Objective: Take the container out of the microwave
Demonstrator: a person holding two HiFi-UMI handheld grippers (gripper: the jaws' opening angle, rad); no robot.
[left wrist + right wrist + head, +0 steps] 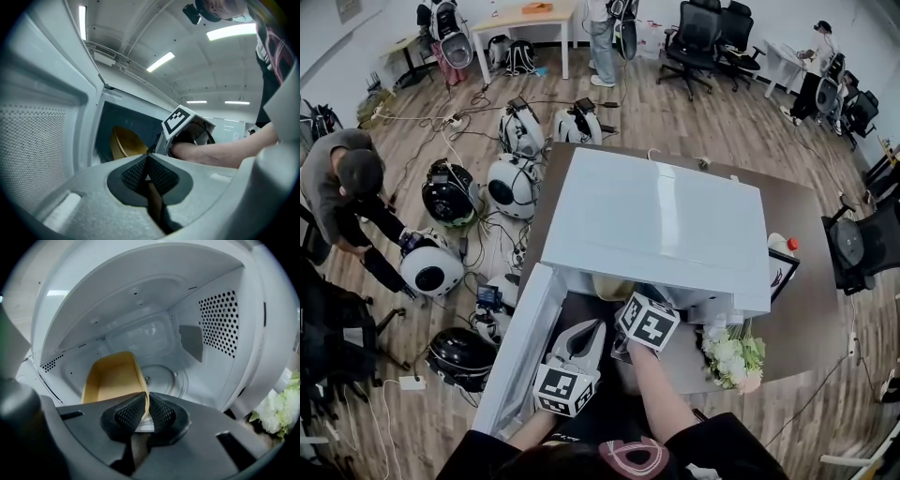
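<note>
The white microwave (656, 225) stands on the table with its door (520, 347) swung open to the left. Inside it sits a yellow container (110, 378), which also shows past the door in the left gripper view (125, 143). My right gripper (146, 408) reaches into the cavity, and its pads are shut on the container's near right rim. In the head view only its marker cube (649, 322) shows at the cavity mouth. My left gripper (147, 166) hangs beside the open door (42, 140), jaws shut with nothing between them.
The glass turntable (164, 378) lies under the container. A bunch of white flowers (733, 354) sits on the table right of the microwave, with a red-capped bottle (781, 246) behind it. Helmets, cables and a crouching person (342, 187) fill the floor at the left.
</note>
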